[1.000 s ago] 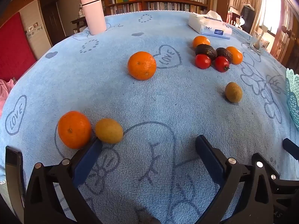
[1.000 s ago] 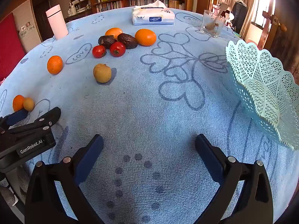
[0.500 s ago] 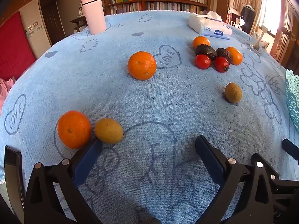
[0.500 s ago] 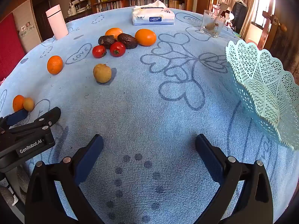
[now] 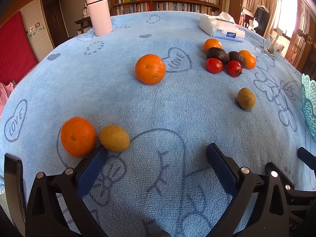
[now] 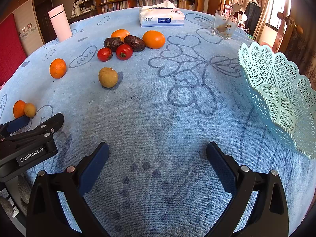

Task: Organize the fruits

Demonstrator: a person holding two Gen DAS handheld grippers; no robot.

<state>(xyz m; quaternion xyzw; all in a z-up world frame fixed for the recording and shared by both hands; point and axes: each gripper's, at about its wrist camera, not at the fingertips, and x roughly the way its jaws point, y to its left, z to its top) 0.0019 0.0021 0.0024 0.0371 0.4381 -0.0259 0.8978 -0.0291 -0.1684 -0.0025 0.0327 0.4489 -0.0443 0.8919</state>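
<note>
Nothing has visibly moved since the earlier frames; I hold both grippers low over the blue tablecloth. My left gripper and right gripper stand wide apart, holding nothing. The basket looks empty, while oranges, tomatoes and avocados lie scattered; the nearest orange and kiwi touch, just beside my left fingertip. I judge sorting not yet begun.

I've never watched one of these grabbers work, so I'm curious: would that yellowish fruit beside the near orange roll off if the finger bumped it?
Probably a little. The yellowish fruit looks smooth and egg-shaped, so a nudge could rock it. The towel-like cloth should slow it. The near orange sits right against it and would likely block it on that side. The left gripper is open, one finger close by.
</note>
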